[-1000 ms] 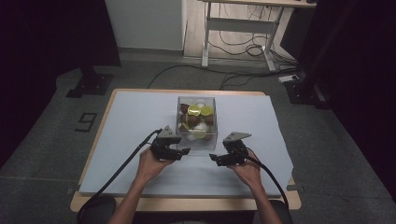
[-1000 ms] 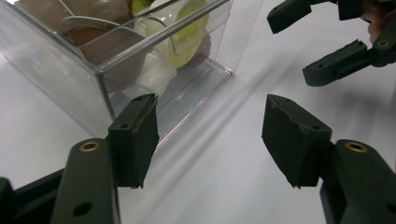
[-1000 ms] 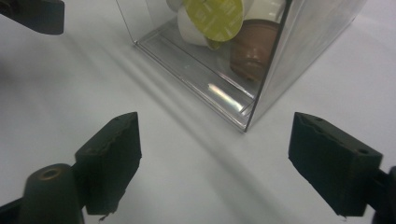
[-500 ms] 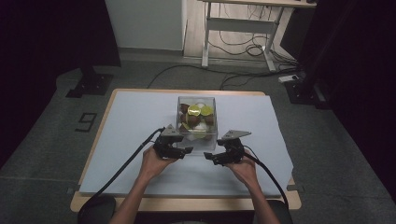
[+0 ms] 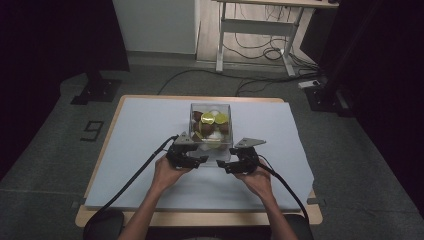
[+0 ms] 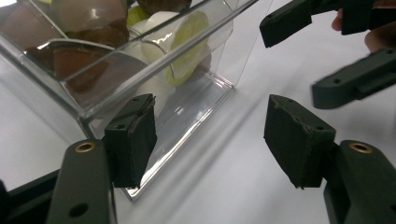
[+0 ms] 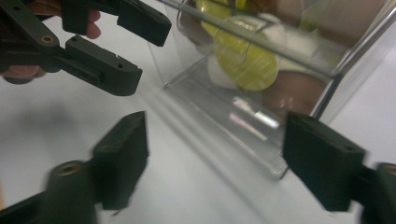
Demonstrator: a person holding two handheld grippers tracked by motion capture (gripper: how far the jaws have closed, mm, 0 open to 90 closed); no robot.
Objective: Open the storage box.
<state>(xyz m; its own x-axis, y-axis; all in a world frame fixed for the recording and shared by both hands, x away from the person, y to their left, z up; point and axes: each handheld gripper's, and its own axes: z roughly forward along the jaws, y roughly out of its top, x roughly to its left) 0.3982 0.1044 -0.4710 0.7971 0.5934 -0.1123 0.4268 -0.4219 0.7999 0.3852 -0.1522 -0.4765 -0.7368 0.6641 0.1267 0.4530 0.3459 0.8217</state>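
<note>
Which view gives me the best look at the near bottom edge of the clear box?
The left gripper view: the clear box shows its base edge sharply. The right gripper view blurs it; the high view shows it small.

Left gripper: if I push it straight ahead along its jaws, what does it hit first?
Probably the clear plastic box of capsules. The left gripper stands open at the box's near corner, one pad level with its front wall. Between the jaws lies bare white table cover; the right gripper sits farther off, depth uncertain.
</note>
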